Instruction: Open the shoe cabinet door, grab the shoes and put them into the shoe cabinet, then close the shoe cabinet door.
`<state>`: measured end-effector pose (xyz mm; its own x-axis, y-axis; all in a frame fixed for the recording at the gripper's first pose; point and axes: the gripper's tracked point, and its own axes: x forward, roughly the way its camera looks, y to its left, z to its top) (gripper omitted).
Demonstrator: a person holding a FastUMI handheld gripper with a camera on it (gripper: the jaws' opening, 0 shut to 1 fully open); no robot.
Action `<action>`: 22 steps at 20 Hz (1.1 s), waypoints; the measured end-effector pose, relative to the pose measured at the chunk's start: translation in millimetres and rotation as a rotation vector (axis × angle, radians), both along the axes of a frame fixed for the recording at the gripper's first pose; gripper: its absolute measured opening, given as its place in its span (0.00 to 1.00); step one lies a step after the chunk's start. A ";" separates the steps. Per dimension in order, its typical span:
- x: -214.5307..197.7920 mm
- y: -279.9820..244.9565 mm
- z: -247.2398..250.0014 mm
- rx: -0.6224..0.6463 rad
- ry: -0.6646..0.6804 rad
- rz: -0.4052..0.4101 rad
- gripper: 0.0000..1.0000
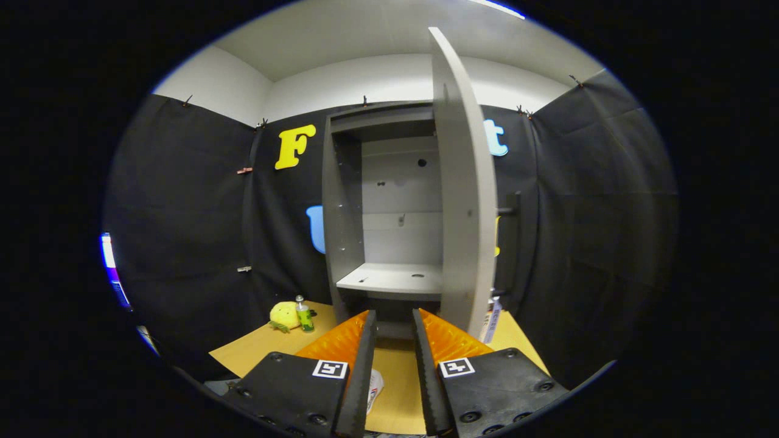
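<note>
Tongs (394,322): two fingers held a moderate gap apart, nothing between them, gripping nothing.

Shoe cabinet (347,201): one, grey, standing upright at the far edge of the tabletop (395,377), straight ahead of the fingers. Its one door (465,201) is swung wide open, edge-on to the camera, hinged at the cabinet's right side. One dark bar handle (513,213) shows on the door's far face. Inside: one shelf (392,278), bare, with a lower compartment beneath it, dark and partly hidden by the fingertips.

Shoes: none identifiable. One small white object (375,384) lies on the tabletop below the left finger, mostly hidden; cannot tell what it is.

Near the tabletop's far left corner, left of the cabinet: one yellow plush toy (283,315) and one small green bottle (304,315), touching or just beside each other.

One tag (490,321) hangs by the door's lower edge.
</note>
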<state>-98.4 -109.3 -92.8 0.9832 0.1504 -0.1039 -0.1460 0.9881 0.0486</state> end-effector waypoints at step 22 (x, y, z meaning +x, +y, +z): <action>42.8 91.1 -394.9 0.032 0.557 -0.135 0.37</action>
<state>-55.6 -18.2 -487.7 0.7920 0.0387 -0.6092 0.0381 0.9929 0.1126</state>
